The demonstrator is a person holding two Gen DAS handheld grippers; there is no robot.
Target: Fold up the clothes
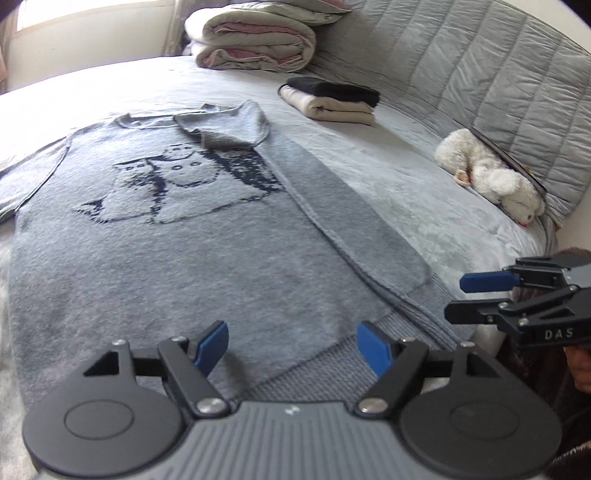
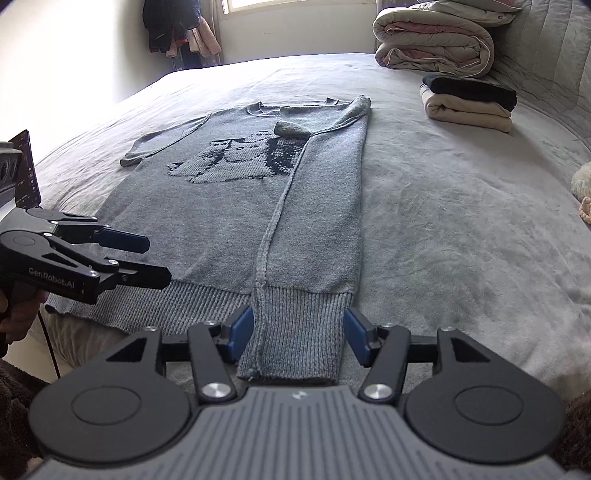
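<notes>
While the left wrist view shows a white plush toy (image 1: 491, 173) by the quilted headboard, the grey sweater (image 1: 177, 229) lies flat on the bed (image 1: 424, 192), collar far, hem near; the left gripper (image 1: 291, 349) stands wide over the hem, empty. From the right wrist view, hanging clothes (image 2: 181, 33) appear; the right gripper (image 2: 299, 338) flanks the folded side's ribbed hem, pads apart from it, free bedding at right.
</notes>
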